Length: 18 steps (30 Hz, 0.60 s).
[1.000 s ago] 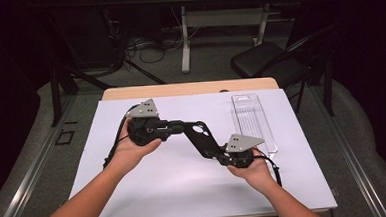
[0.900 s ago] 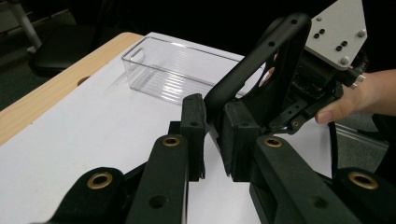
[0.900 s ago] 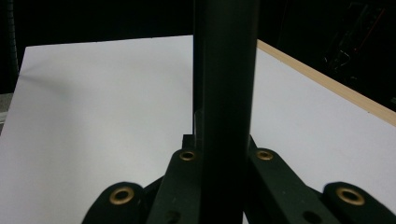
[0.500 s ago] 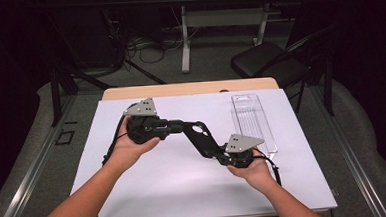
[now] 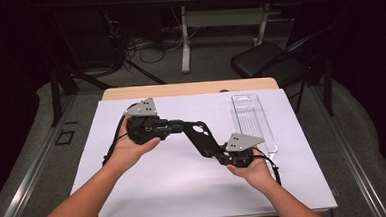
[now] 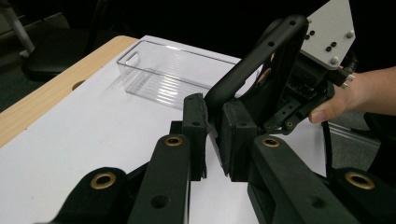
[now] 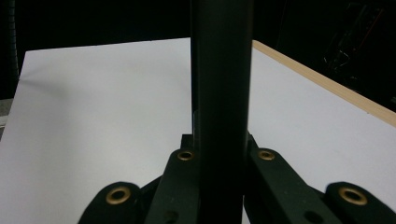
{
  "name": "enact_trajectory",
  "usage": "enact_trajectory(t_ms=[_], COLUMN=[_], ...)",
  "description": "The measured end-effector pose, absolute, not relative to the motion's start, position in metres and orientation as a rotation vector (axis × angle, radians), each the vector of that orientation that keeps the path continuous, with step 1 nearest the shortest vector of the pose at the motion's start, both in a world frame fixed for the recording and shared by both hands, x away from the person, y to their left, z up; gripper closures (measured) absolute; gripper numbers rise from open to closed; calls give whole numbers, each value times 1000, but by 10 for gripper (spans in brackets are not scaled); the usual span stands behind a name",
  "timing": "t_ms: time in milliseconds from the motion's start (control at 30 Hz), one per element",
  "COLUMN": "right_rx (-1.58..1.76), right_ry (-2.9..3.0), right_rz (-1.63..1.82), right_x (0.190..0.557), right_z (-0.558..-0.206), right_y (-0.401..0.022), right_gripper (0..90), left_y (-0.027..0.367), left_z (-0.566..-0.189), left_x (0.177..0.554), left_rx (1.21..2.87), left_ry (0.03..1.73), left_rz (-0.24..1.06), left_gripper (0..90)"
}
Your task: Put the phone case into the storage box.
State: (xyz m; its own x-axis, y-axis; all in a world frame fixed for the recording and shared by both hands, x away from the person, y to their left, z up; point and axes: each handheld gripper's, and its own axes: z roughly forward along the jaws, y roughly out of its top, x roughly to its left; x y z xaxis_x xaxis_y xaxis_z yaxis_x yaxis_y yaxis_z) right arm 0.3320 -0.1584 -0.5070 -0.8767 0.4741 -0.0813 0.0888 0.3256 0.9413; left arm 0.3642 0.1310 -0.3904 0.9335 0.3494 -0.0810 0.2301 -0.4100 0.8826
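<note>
Right gripper [image 6: 215, 100] and left gripper [image 6: 214, 140] meet tip to tip above the middle of the white table cover [image 5: 185, 189], and that clasp looks like the step in hand: a joined holding pose, with no work on anything else begun. In the left gripper view the left jaws stand narrow, their pads pinched on the tip of the right gripper's black jaws. In the right gripper view a dark bar sits tight between the nearly closed right jaws; it is probably a jaw of the left gripper, though the view is too close to be sure. The next move likely calls for easing both jaws open and drawing the tips straight apart. The left hand [image 5: 133, 146] holds its gripper pointing right, the right hand [image 5: 254, 168] angles its own up and left. An empty clear plastic bin [image 5: 239, 116] lies near, at the right
</note>
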Motion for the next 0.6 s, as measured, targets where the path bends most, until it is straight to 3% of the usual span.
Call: enact_trajectory(t_ms=[600], right_rx=[535], right_ry=[2256], right_rz=[1580], right_x=[332], right_z=[-507], right_y=[-158], right_gripper=[820], left_y=[131], left_z=[-391], left_x=[364], left_rx=[2002], left_ry=[447], left_rz=[122], left_gripper=[823])
